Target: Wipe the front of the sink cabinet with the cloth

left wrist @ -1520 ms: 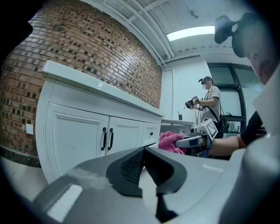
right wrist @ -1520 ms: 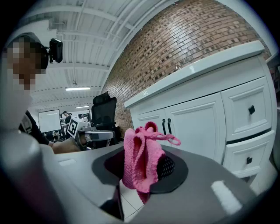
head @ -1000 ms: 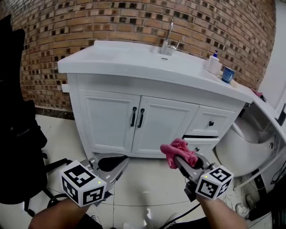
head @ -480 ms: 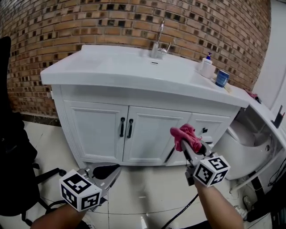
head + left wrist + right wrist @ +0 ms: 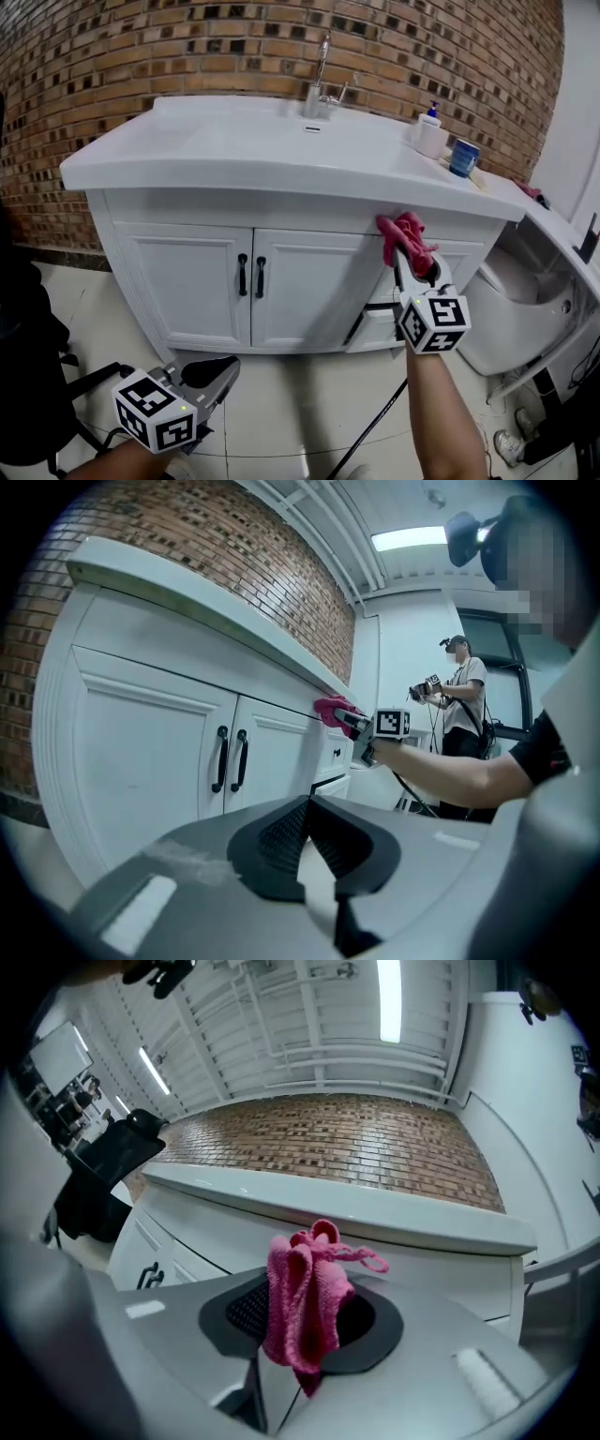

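The white sink cabinet (image 5: 300, 281) faces me, with two doors with black handles (image 5: 250, 276) and drawers at its right. A pink cloth (image 5: 405, 239) is bunched between the jaws of my right gripper (image 5: 401, 247), which is shut on it. The cloth is held up against the top rail of the cabinet front, just under the countertop edge (image 5: 281, 183), above the drawers. In the right gripper view the cloth (image 5: 305, 1302) hangs from the right gripper (image 5: 300, 1335). My left gripper (image 5: 220, 370) stays low at the left, shut and empty, away from the cabinet.
A faucet (image 5: 319, 94), soap bottle (image 5: 428, 131) and blue cup (image 5: 463, 157) stand on the countertop. A white toilet-like fixture (image 5: 506, 323) is at the right. A black chair (image 5: 23, 375) is at the left. A cable (image 5: 370, 427) runs over the tiled floor. Another person (image 5: 462, 696) stands beyond.
My right gripper has lifted the pink cloth from in front of the lower drawers up to the rail under the countertop. The left gripper stayed low.
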`<state>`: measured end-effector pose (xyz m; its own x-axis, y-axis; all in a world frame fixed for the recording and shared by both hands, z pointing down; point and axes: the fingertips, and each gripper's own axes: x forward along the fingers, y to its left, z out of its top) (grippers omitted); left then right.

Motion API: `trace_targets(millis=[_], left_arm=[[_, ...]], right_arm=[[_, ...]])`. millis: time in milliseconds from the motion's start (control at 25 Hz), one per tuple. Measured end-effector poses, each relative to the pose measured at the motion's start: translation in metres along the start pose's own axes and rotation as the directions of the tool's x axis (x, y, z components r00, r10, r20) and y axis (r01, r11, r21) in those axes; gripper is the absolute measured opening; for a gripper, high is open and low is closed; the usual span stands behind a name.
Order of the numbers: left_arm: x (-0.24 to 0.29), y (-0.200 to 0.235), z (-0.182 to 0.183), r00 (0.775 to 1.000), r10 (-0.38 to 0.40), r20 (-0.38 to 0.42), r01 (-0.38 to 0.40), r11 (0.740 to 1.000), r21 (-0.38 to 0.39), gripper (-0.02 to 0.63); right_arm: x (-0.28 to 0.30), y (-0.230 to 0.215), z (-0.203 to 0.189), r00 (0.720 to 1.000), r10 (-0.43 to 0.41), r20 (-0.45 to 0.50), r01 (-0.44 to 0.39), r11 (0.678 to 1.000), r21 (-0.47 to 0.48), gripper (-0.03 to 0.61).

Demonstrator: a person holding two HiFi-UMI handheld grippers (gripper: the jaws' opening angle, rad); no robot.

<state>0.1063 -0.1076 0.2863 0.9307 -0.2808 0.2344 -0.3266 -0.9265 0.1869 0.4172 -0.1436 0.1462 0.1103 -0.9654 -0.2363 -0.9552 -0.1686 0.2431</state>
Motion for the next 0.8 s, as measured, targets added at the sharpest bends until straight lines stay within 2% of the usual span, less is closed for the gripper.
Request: trace_targets(millis=[240,400,600,800], left_arm=[[-0.005,0.005,0.006,1.000,0.020,0.016,-0.020,1.000,0.006,0.005],[-0.001,0.008,0.002,1.000,0.013,-0.001,-0.013,1.000,0.005,0.005],[0.003,0.005,-0.006,0.999,-0.022,-0.029,0.020,0.999,-0.040,0.005],[0.007,0.007,-0.004,0.999,-0.030,-0.023,0.029,0.999,-0.022,0.005]], right_arm=[[0.013,0.014,-0.040,0.999,-0.029,-0.024,0.030,0.999,0.039,0.121],[0.020,0.021,-0.041,0.999,-0.043,0.006,0.043,0.999,0.020,0.127],[0.020,0.025,-0.049,0.999,-0.047,0.014,0.046,0.998,0.044,0.127],[0.020,0.028,-0.060,0.998,-0.057,0.014,0.056,0.998,0.037,0.129]])
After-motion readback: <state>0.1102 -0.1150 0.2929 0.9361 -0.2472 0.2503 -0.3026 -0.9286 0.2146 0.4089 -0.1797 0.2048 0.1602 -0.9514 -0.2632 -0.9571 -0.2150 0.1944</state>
